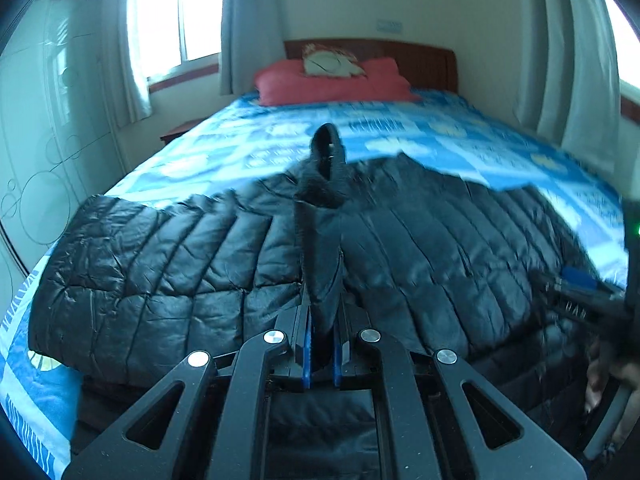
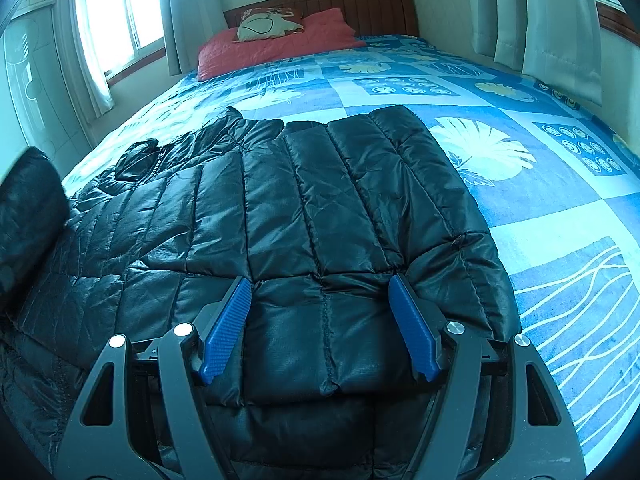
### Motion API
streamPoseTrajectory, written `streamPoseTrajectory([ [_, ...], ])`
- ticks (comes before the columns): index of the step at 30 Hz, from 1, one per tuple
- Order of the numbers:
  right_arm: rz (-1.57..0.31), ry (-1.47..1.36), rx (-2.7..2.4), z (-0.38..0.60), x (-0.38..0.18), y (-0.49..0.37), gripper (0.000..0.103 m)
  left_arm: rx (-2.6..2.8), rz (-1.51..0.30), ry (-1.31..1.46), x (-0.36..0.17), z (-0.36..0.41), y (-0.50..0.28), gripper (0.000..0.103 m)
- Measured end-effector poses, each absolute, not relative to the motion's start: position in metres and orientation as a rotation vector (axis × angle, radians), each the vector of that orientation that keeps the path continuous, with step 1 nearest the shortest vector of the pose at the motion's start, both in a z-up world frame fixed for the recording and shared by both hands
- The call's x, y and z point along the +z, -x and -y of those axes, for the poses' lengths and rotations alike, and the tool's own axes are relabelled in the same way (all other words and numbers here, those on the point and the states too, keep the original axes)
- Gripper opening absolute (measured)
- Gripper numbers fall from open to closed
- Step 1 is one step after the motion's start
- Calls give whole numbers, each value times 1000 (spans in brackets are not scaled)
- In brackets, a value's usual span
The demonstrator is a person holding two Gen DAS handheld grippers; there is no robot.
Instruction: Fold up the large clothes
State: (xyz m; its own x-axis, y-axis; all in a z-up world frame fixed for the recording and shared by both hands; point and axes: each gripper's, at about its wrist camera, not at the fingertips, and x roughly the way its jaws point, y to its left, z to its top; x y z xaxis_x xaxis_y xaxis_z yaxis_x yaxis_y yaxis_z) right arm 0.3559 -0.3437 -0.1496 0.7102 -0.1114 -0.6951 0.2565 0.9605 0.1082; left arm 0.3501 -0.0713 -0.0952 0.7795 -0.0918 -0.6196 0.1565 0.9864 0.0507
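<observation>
Pinching a fuzzy black strip of the jacket [image 1: 160, 264], my left claw [image 1: 322, 312] has its two blue-lined fingers pressed nearly together on the fabric, which rises straight up between them and ends in a small loop above. Beyond that raised piece the rest of the quilted black jacket lies spread across the near part of the bed [image 1: 440, 136], one sleeve folded in toward the left edge. From this side the jacket sits directly ahead of and under my left claw, touching it where the fabric is caught.

My right claw [image 2: 322, 320] is spread wide, its blue pads [image 2: 226, 328] standing apart on either side of a padded section of the jacket's near edge. The fabric lies between the fingers and runs under them, but they are not closed on it. The jacket stretches away from this claw toward the middle of the bed, its collar and zipper off to the left.

At the far right of the left view I can see my right claw reaching in low over the jacket's edge, with a bit of my hand [image 1: 616, 376] behind it, blurred.

A red pillow [image 2: 280, 50] lies at the head of the bed against the wooden headboard [image 2: 360, 8], well apart from the jacket.
</observation>
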Motion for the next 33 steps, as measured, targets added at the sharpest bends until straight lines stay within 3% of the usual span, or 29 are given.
streamPoseTrajectory([
  [3, -753, -206, -203, 344, -150, -355, 71, -147, -709, -121, -103, 78, -351, 10],
  [4, -753, -205, -203, 344, -150, -355, 71, -154, -724, -127, -105, 80, -352, 15],
  [7, -753, -205, -203, 345, -150, -355, 72, -202, -758, -141, -112, 91, -353, 55],
  [11, -753, -206, -202, 345, -150, -356, 72, -244, -709, -192, -109, 105, -338, 72],
  [21, -685, -213, -129, 306, -108, -341, 71, -196, -623, -118, -70, 29, -293, 72],
  [29, -815, -194, 121, 203, -118, -381, 71, 10, -637, -21, -70, -74, -287, 73],
  [32, -883, -195, 147, 186, -131, -393, 25, 51, -654, 24, -73, -101, -285, 73],
  [33, -867, -196, 141, 185, -129, -390, 21, 58, -655, 29, -73, -109, -285, 73],
])
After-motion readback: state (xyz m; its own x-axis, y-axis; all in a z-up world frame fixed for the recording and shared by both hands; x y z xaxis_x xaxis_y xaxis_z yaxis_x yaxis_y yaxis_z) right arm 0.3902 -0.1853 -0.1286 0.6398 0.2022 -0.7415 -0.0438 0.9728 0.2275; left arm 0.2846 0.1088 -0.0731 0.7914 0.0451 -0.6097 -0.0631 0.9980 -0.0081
